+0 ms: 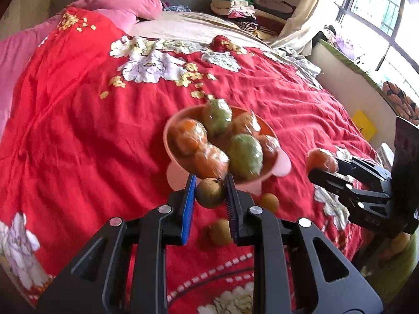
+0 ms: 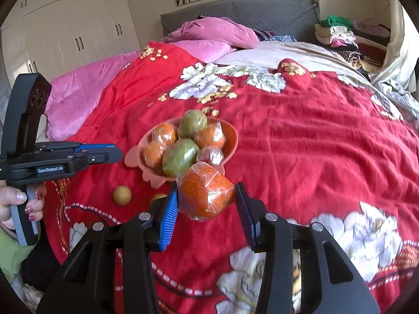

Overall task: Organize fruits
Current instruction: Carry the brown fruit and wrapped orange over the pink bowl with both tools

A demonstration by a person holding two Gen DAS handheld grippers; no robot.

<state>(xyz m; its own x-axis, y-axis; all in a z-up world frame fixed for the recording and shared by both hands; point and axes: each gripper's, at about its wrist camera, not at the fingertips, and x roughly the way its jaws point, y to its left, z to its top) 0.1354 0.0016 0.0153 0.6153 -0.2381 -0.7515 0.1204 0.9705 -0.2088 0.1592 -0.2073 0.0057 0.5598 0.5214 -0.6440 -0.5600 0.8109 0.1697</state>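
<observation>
A pink bowl (image 1: pixel 267 128) (image 2: pixel 231 133) sits on the red bedspread, filled with several plastic-wrapped oranges and green fruits. My left gripper (image 1: pixel 210 192) is shut on a small brown round fruit (image 1: pixel 210 193), held just in front of the bowl. My right gripper (image 2: pixel 207 201) is shut on a wrapped orange (image 2: pixel 207 196), held near the bowl's front rim; it also shows in the left wrist view (image 1: pixel 320 161). Two small yellow-brown fruits (image 1: pixel 269 202) (image 1: pixel 219 231) lie on the bedspread below the bowl; one shows in the right wrist view (image 2: pixel 122 195).
The red floral bedspread (image 1: pixel 78 120) covers the bed. Pink pillows (image 2: pixel 212 35) lie at the headboard. Folded clothes (image 2: pixel 337 34) are stacked at the far right. A white wardrobe (image 2: pixel 68 26) stands to the left. A window (image 1: pixel 379 7) is at the right.
</observation>
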